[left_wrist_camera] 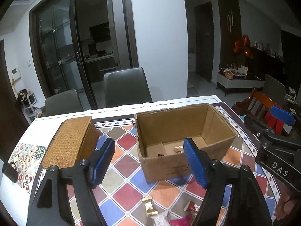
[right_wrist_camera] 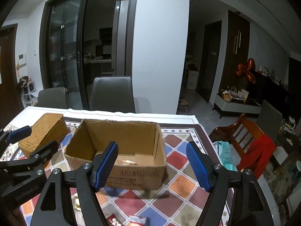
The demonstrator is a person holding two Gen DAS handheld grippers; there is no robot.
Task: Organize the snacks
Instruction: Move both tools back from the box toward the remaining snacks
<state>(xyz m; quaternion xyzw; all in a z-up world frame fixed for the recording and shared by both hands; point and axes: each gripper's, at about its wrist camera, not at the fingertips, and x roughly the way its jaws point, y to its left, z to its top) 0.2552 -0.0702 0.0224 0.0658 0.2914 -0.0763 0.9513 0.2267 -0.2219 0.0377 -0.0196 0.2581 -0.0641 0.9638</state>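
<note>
Open brown cardboard box (left_wrist_camera: 185, 141) with few wrapped snacks (left_wrist_camera: 178, 149) inside, beside closed woven wicker box (left_wrist_camera: 72, 141); both hand-held grippers (left_wrist_camera: 149, 163) (right_wrist_camera: 152, 166) apart, empty.

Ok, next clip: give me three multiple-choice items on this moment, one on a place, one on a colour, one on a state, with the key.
1. Where does the woven box sit relative to the cardboard box in the left wrist view?
A. To its left
B. Inside it
C. Stacked on top of it

2. What colour are the pads on the right claw?
A. Red
B. Blue
C. Green

3. What state is the left claw in?
A. Shut on a gold-wrapped candy
B. Shut on the cardboard box wall
C. Open and holding nothing

Key: 1 A, the woven box stands apart on the table's left side; 2 B, both textured pads show blue; 3 C, its fingers are spread wide with only the table showing between them.
</note>
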